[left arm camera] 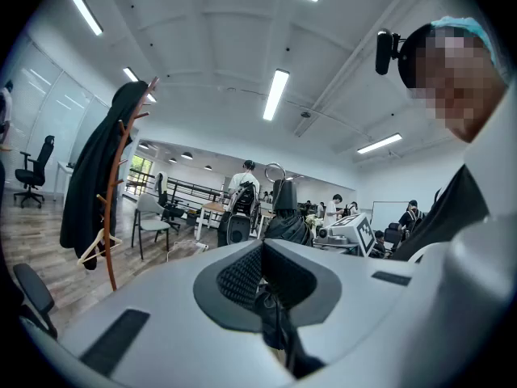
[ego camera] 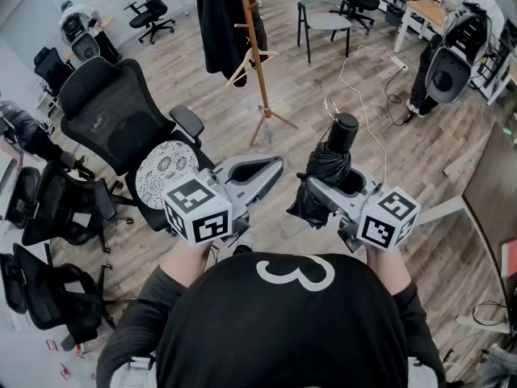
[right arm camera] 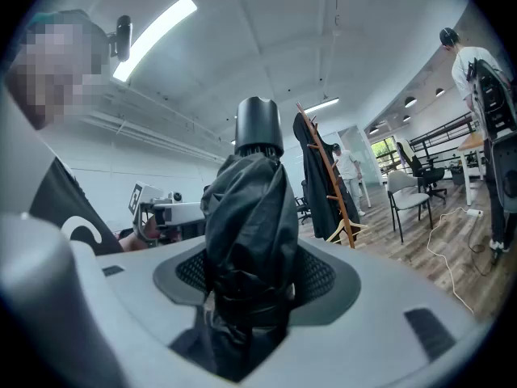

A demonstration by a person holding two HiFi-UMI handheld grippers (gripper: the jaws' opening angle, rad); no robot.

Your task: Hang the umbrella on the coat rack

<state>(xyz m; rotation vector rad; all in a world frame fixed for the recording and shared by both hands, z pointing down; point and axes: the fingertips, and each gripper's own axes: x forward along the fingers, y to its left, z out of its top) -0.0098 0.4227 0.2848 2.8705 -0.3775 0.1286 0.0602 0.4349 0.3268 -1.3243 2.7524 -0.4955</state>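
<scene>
A folded black umbrella [ego camera: 327,172] stands upright between the jaws of my right gripper [ego camera: 317,183], its dark cylindrical handle [ego camera: 344,128] on top. In the right gripper view the pads press on the bunched umbrella fabric [right arm camera: 246,208], so the right gripper [right arm camera: 250,281] is shut on it. My left gripper [ego camera: 271,166] is held beside it to the left, its jaws together with nothing held. The left gripper view has the left gripper [left arm camera: 260,253] in front and the umbrella [left arm camera: 284,221] beyond. The wooden coat rack [ego camera: 257,55] stands ahead on the floor, a black coat [ego camera: 218,14] hanging on it.
A black office chair [ego camera: 113,120] with a patterned cushion [ego camera: 166,168] stands close on the left, more chairs beyond it. A grey chair [ego camera: 323,18] is behind the rack. A person with a backpack [ego camera: 448,63] stands far right. A white cable [ego camera: 363,103] trails on the floor.
</scene>
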